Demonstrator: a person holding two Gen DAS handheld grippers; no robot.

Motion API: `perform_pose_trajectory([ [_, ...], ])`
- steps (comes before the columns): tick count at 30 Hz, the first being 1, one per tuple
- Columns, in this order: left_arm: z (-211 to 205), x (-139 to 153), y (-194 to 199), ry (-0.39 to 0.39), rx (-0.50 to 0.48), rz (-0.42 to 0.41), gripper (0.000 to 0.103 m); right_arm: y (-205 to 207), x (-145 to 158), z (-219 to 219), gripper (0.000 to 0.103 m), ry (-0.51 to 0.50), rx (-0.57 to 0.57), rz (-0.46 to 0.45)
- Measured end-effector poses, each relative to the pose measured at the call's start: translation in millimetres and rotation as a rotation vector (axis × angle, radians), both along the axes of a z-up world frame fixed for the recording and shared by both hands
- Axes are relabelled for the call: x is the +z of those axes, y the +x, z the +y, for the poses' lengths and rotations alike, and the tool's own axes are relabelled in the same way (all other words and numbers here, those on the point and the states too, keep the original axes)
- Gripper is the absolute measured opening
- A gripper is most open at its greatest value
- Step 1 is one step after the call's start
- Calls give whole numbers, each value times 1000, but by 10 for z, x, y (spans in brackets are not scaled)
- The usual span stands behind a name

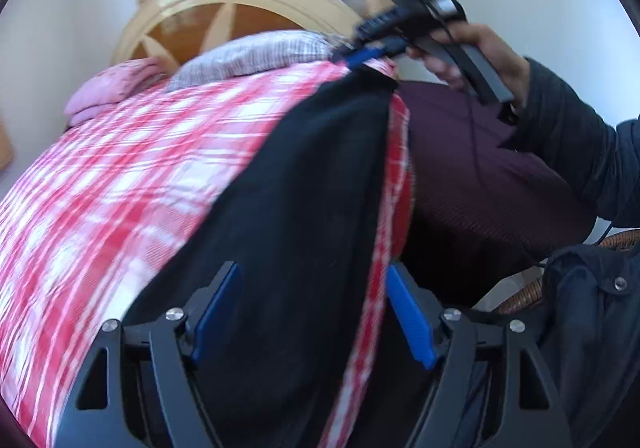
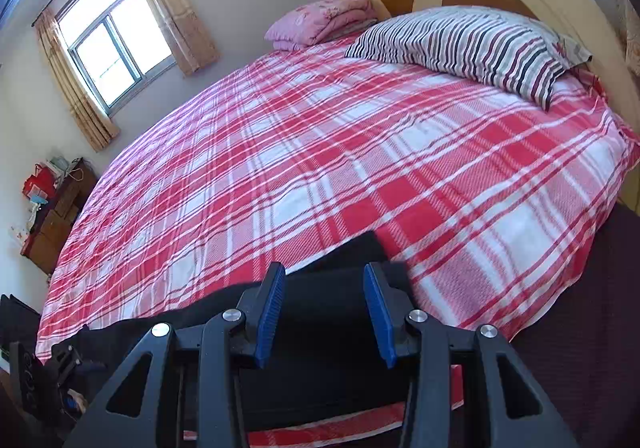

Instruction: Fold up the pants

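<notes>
A: Where are the pants (image 1: pixel 304 184)?

B: Black, stretched along the right edge of the bed (image 2: pixel 320 168), on the red plaid sheet (image 1: pixel 120 184).

A: Left claw (image 1: pixel 314 312)?

B: Fingers spread apart, the cloth lying between them, nothing clamped.

A: Right claw (image 2: pixel 324 312)?

B: Own view: blue pads (image 2: pixel 272 312) apart above the dark cloth. Left view: it sits at the far end of the pants near the striped pillow (image 2: pixel 460 44); whether it pinches the cloth, cannot tell. Motion blur there.
</notes>
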State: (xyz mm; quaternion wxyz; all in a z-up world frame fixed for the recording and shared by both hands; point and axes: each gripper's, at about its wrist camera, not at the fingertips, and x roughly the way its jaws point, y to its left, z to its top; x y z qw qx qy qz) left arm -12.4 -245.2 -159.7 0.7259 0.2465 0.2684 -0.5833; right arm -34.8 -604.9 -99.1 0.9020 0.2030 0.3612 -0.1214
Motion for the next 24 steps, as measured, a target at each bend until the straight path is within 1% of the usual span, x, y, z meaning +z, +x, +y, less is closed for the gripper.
perform_pose_trajectory([
  [1,-68,-26,-15,11,-11,5,76,2,19,-41,43,-11,-5,0],
  [2,-136,-57,-19,21,-20,7,72,-12,48,-97,43,-16,-16,-8],
  [4,-216,-117,-26,43,-30,8,69,-41,70,-175,43,2,-21,-19],
  [7,-258,-192,-5,57,-15,17,68,-26,5,-306,43,46,-5,22],
  [8,-254,-206,8,59,-8,25,64,-6,-56,-343,43,67,9,57],
  [9,-243,-220,34,63,3,35,63,13,-123,-378,43,96,24,92],
  [10,-237,-227,54,63,10,41,58,7,-152,-394,43,117,29,102],
  [12,-225,-220,74,50,23,58,52,14,-227,-442,42,203,62,101],
  [13,-206,-212,96,43,30,68,45,10,-249,-436,40,236,80,88],
  [14,-174,-207,113,36,38,75,41,9,-255,-420,33,252,92,76],
  [15,-124,-204,125,28,42,87,40,7,-248,-402,26,246,94,67],
  [16,-136,-194,122,22,42,98,40,6,-238,-388,23,235,94,60],
  [18,-131,-189,94,18,40,100,40,-2,-203,-342,10,207,102,32],
  [21,-144,-199,70,21,37,96,40,-44,-86,-273,7,151,91,-36],
  [22,-154,-205,66,19,38,98,40,-74,-10,-225,7,124,95,-81],
  [24,-140,-208,76,13,38,110,40,-75,63,-170,6,76,86,-115],
])
